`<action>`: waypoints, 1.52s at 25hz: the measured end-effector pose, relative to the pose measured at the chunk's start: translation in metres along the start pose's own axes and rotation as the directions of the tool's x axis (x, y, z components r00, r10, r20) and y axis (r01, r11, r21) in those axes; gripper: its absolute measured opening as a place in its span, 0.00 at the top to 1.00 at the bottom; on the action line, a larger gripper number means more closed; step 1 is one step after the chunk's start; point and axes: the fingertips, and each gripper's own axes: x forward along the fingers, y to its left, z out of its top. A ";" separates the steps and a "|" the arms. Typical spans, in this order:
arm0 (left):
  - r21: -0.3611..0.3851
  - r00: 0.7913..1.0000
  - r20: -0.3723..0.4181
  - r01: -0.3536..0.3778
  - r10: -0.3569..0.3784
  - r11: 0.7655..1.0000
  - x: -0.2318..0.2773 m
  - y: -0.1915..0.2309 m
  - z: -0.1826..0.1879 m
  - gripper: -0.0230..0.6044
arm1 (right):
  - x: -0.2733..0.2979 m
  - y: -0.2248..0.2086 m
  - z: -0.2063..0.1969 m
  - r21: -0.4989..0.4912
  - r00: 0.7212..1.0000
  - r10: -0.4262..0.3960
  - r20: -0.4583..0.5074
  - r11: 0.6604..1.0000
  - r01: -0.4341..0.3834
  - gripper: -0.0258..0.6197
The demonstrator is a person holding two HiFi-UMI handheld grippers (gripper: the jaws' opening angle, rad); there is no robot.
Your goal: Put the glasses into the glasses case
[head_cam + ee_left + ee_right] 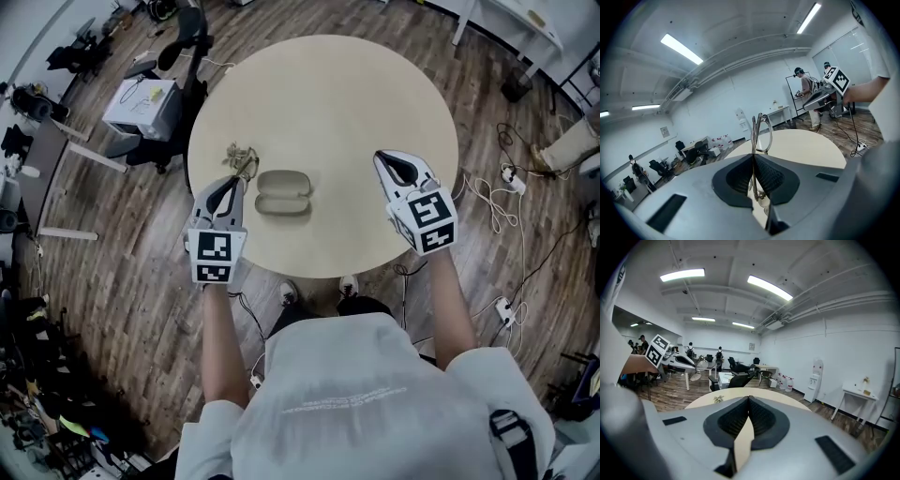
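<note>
A round beige table (328, 103) carries an open grey-beige glasses case (283, 195), lying flat with both halves showing and nothing in it. Just left of the case, my left gripper (237, 178) is shut on the thin-framed glasses (243, 157), which stick out past its tips near the tabletop. In the left gripper view the glasses (761, 130) stand edge-on, pinched between the pads. My right gripper (392, 163) hovers over the table to the right of the case, shut with nothing in it; its pads (757, 414) meet.
An office chair and a white box (142, 101) stand on the wooden floor left of the table. Cables and power strips (502, 187) lie on the floor to the right. The person's feet are at the table's near edge (319, 275).
</note>
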 end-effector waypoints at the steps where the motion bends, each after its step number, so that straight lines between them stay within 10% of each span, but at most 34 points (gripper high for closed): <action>1: 0.004 1.000 -0.007 0.016 -0.016 1.000 0.008 0.000 -0.005 0.93 | 0.004 0.000 -0.004 0.007 1.000 -0.005 -0.009 1.000 0.005 0.96; 19: 0.126 0.910 -0.170 0.401 -0.378 0.907 0.110 -0.017 -0.114 0.93 | 0.048 0.030 -0.059 0.119 0.965 -0.168 -0.203 0.974 0.194 0.96; 38: 0.348 0.749 -0.412 0.655 -0.519 0.671 0.135 -0.102 -0.204 0.93 | 0.025 0.056 -0.109 0.175 0.920 -0.212 -0.329 0.944 0.280 0.96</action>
